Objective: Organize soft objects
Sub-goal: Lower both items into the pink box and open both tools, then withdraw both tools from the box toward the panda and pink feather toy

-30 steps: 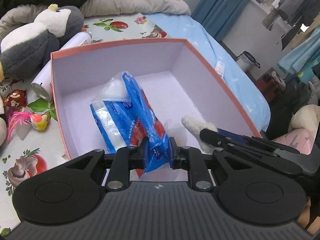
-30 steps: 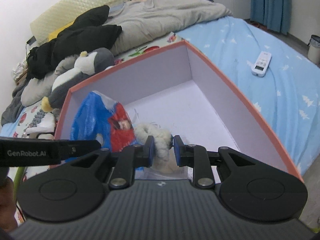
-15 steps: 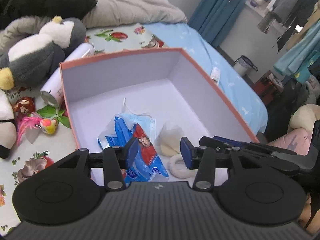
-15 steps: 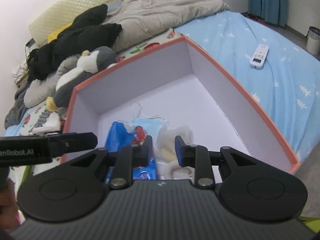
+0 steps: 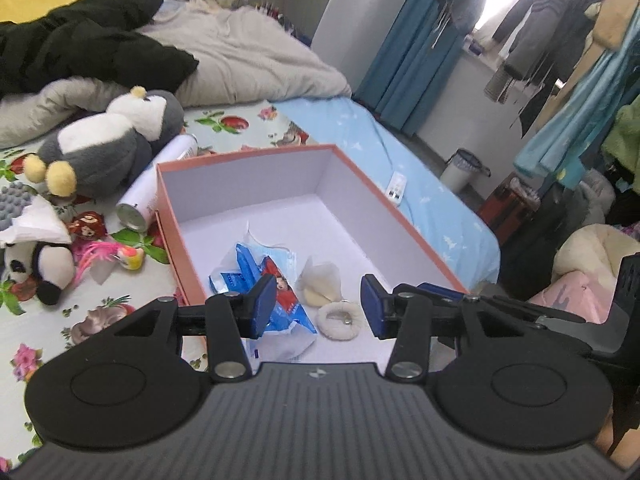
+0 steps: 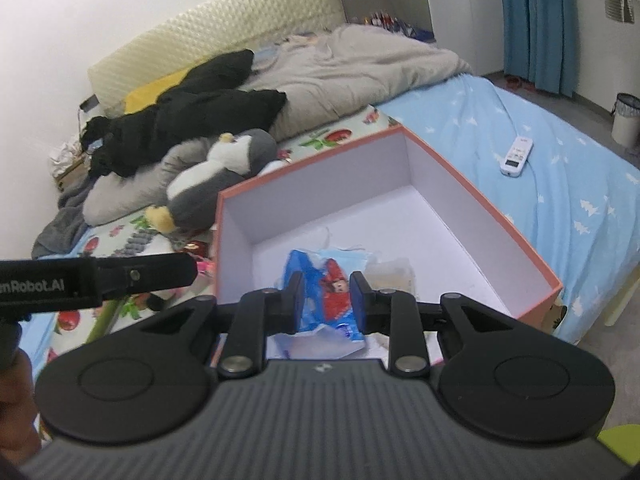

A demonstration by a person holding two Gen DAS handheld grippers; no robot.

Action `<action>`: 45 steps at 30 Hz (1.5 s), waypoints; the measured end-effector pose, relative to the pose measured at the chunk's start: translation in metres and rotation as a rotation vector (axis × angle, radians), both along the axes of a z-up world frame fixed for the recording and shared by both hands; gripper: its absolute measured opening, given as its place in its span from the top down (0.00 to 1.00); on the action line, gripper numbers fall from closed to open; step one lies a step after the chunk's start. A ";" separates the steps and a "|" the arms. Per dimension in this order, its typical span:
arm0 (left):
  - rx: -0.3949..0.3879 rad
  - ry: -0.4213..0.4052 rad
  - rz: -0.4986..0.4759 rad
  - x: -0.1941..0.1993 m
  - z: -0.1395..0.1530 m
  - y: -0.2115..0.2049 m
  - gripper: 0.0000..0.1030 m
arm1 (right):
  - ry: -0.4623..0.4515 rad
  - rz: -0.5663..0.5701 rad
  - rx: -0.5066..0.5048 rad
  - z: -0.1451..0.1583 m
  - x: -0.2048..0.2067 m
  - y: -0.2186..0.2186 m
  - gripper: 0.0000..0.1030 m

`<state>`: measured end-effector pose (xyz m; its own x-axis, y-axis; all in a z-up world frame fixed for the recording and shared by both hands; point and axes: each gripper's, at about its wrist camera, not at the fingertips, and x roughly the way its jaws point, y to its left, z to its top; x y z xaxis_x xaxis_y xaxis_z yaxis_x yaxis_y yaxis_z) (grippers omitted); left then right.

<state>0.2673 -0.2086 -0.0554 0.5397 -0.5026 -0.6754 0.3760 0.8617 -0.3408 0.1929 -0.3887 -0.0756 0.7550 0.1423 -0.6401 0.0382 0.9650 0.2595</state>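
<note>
Jaws of left gripper and right gripper gape empty above the box; only the left view shows the fluffy ring.

Right gripper at 6 o'clock, jaws narrowly apart, nothing clamped, above near end of orange box. Box floor: blue packet with face mask, pale pouch at its 3 o'clock. Left gripper enters from 9 o'clock. Penguin plush at box's 10 o'clock. Remote on blue sheet, 2 o'clock. Grey duvet, black garment at 12 o'clock.
</note>
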 end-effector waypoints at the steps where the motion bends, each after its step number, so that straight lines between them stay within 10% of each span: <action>1: -0.007 -0.007 0.002 -0.006 0.004 0.005 0.49 | -0.008 0.002 -0.002 0.003 -0.005 0.004 0.72; 24: -0.054 -0.129 0.099 -0.145 0.037 0.090 0.49 | -0.086 0.141 -0.064 0.025 -0.101 0.070 0.72; 45: 0.018 -0.125 0.309 -0.185 0.018 0.166 0.47 | -0.063 0.313 -0.039 0.010 -0.101 0.138 0.72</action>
<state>0.0825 -0.0421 -0.0375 0.7436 -0.2907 -0.6021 0.1339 0.9470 -0.2919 0.0921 -0.2506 -0.0652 0.7166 0.3504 -0.6031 -0.2775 0.9365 0.2145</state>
